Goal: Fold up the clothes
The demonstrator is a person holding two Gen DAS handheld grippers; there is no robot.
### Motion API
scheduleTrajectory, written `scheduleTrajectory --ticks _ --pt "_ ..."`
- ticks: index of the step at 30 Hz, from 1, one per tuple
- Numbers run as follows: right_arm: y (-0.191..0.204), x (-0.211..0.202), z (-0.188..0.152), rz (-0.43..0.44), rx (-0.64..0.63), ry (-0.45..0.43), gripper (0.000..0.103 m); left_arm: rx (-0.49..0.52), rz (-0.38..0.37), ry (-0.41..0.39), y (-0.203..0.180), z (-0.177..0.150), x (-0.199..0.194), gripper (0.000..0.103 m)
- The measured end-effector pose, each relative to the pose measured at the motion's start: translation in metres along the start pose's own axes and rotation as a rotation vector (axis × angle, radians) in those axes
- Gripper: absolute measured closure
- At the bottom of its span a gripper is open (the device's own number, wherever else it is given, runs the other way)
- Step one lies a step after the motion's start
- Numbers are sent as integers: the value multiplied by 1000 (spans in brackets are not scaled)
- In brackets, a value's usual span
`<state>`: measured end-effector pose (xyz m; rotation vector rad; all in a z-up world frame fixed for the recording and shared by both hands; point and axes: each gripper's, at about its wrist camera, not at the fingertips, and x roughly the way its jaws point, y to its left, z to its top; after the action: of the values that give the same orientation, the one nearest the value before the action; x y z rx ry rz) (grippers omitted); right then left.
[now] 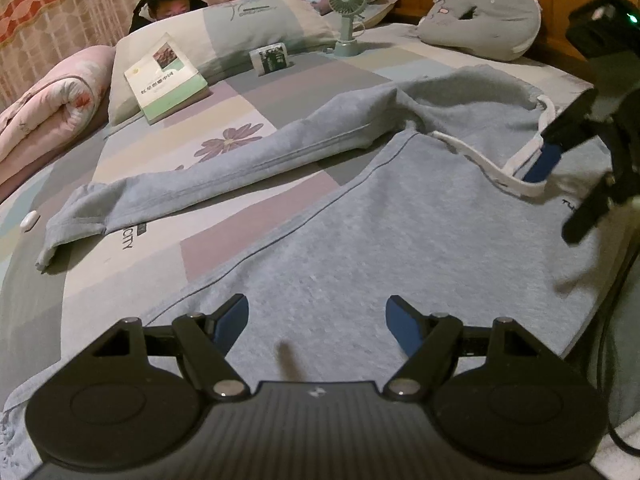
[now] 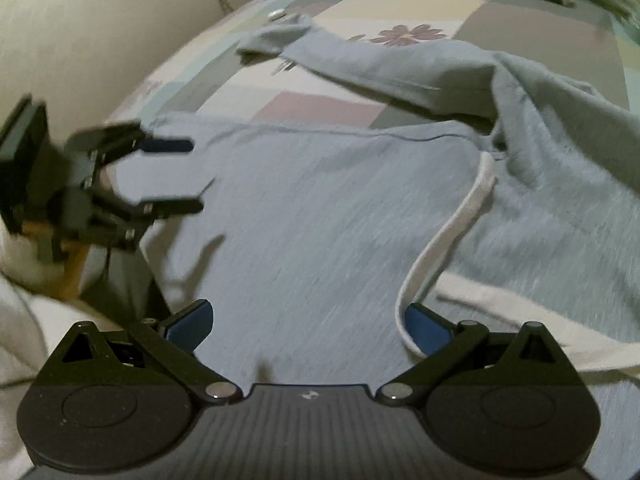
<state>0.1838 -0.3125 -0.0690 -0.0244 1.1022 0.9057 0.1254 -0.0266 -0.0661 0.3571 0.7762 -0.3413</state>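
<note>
From the left wrist, the left gripper (image 1: 318,322) hovers over the near body of a pale blue sweatshirt (image 1: 360,240) spread on the patchwork bed (image 1: 224,252), its blue pads wide apart with nothing between them. One sleeve (image 1: 200,176) stretches away to the left. Only this view shows the far end of the bed: a book (image 1: 166,80) leaning on a pillow (image 1: 256,28), a small desk fan (image 1: 347,20), a grey cushion (image 1: 484,26), a rolled pink quilt (image 1: 52,108) and a person behind the pillow. The right gripper (image 1: 560,184) is at the white collar (image 1: 516,168) on the right.

From the right wrist, blurred, the right gripper (image 2: 308,326) stands open over the garment's chest, the collar loop touching its right pad, not pinched. The left gripper (image 2: 180,176) appears at left, open and empty.
</note>
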Motion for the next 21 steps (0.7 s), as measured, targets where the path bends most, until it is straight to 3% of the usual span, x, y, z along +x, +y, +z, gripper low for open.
scheduleTrajectory --ticks 6,8,12,15,21 --pt "-1 -5 8 -90 48 -108 0 3 2 -12 -1 2 -5 26" --pt "-9 -1 12 -33 120 -143 0 0 9 -13 0 2 -7 26" --pt "7 14 13 77 104 -135 0 -7 10 -11 3 0 -10 26" --pt "19 6 15 13 46 -174 0 -14 16 0 7 -1 -8 25" --pt "-21 0 32 -127 177 -240 0 -69 3 62 22 -5 11 24"
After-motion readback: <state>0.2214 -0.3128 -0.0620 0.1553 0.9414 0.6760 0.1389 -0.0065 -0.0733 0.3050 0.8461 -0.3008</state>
